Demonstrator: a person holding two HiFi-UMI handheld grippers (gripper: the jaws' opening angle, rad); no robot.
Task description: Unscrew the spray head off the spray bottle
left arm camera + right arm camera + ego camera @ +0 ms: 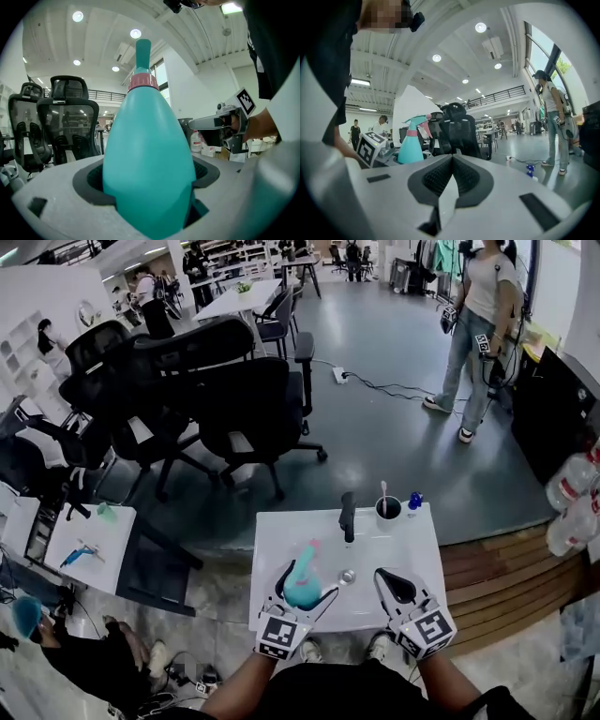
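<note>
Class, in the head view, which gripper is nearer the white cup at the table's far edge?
Right. The right gripper sits on the near side of the white cup; the left gripper, shut on the teal plastic spray bottle, is farther off to its left.

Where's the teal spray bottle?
The spray bottle sits low and left of centre in the head view, clamped in the left claw over the white table.
</note>
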